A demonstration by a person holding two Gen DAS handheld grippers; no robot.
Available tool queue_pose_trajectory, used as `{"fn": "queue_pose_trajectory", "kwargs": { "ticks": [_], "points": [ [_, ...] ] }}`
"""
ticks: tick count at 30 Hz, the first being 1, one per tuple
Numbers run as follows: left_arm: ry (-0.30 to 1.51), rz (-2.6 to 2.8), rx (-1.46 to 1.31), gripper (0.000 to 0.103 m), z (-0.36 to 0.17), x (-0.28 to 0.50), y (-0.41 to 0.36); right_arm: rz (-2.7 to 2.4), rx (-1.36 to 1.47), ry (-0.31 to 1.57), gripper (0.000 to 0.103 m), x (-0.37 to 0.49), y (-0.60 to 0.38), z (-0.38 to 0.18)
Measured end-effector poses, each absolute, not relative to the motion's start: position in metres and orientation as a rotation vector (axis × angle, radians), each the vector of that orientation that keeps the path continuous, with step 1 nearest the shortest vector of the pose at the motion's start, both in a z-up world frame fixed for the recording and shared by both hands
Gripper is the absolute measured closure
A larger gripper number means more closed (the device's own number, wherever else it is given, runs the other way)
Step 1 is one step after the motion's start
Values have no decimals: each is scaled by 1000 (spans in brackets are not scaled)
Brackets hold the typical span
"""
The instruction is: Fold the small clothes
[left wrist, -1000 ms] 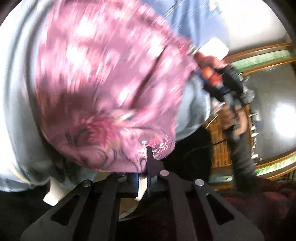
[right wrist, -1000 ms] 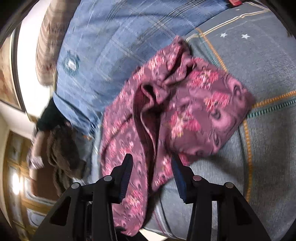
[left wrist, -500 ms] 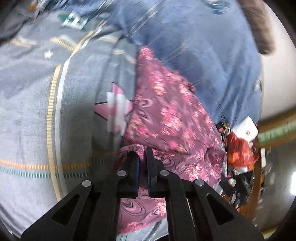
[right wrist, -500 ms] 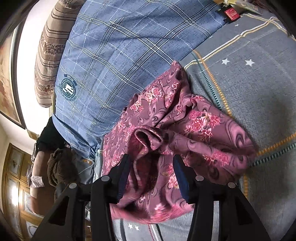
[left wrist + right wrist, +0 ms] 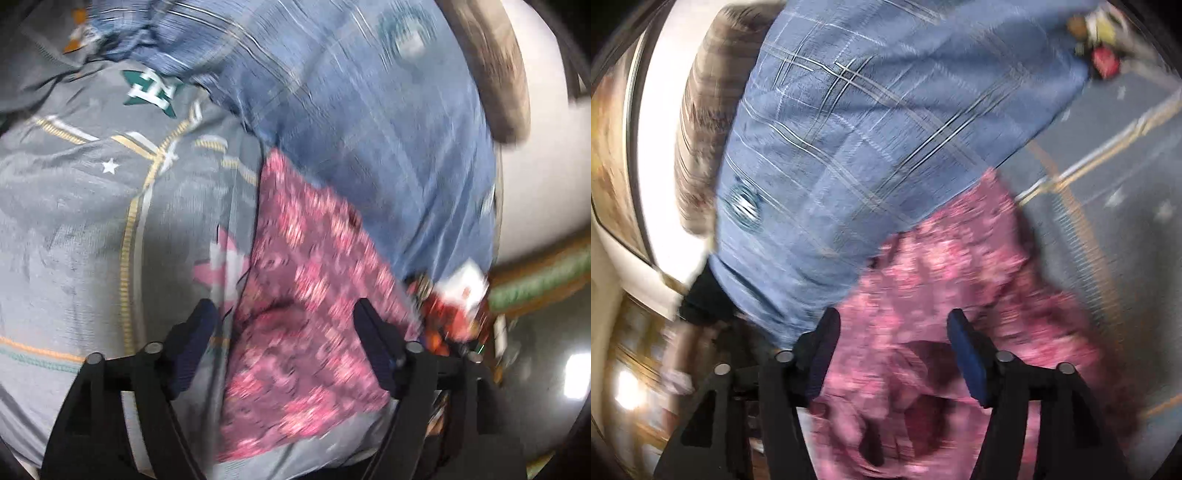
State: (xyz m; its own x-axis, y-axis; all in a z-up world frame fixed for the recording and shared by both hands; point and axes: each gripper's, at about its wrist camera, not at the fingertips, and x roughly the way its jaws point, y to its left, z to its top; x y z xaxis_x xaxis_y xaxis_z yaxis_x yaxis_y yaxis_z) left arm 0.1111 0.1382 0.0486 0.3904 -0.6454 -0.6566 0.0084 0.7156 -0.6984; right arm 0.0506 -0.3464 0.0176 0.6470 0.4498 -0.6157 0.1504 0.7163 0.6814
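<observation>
A small maroon garment with pink flowers (image 5: 306,317) lies folded over on the grey bedspread (image 5: 74,229), next to a blue plaid pillow (image 5: 351,110). My left gripper (image 5: 286,332) hovers over the garment's near end; its jaws are opening wide and the pads do not touch the cloth. In the right wrist view the same garment (image 5: 979,280) lies bunched under my right gripper (image 5: 892,350), whose jaws are also opening, with cloth below them but not pinched. Both views are blurred by motion.
A brown striped pillow (image 5: 701,129) lies behind the blue pillow (image 5: 868,129). Small red and white objects (image 5: 458,302) sit at the bed's edge on the right. A wooden frame (image 5: 546,273) and a glossy floor lie beyond the bed.
The left gripper carried the garment down from in the air onto the bed, then let go and its jaws spread wide. The right jaws widened a little and moved closer over the cloth.
</observation>
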Motion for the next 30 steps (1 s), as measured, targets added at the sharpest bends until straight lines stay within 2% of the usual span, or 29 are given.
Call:
{"fn": "queue_pose_trajectory", "kwargs": {
  "ticks": [5, 9, 11, 13, 15, 16, 19, 20, 22, 24, 28, 30],
  "points": [
    [1225, -493, -470, 24, 20, 106, 113, 186, 587, 977, 39, 40, -344, 0],
    [1254, -507, -285, 24, 13, 103, 87, 272, 431, 1040, 39, 41, -321, -8],
    [1251, -490, -192, 24, 12, 105, 72, 306, 366, 1029, 43, 47, -303, -4],
    [1241, -459, -138, 24, 11, 111, 60, 332, 345, 998, 58, 62, -287, 4],
    [1223, -417, -120, 24, 11, 117, 55, 304, 392, 978, 65, 82, -284, 11],
    [1207, -375, -100, 25, 12, 120, 53, 278, 423, 972, 63, 90, -289, 13],
    [1198, -338, -133, 41, 15, 125, 61, 230, 490, 960, 58, 92, -311, 19],
    [1205, -345, -168, 42, 16, 125, 67, 235, 503, 967, 55, 89, -316, 20],
    [1205, -383, -227, 44, 19, 121, 77, 265, 493, 974, 39, 74, -323, 20],
    [1208, -435, -245, 44, 21, 117, 74, 303, 441, 984, 35, 62, -318, 18],
    [1196, -468, -148, 33, 22, 111, 51, 310, 267, 1032, 34, 65, -286, 5],
    [1209, -448, -82, 32, 17, 113, 39, 290, 214, 1046, 36, 74, -272, -3]
  ]
}}
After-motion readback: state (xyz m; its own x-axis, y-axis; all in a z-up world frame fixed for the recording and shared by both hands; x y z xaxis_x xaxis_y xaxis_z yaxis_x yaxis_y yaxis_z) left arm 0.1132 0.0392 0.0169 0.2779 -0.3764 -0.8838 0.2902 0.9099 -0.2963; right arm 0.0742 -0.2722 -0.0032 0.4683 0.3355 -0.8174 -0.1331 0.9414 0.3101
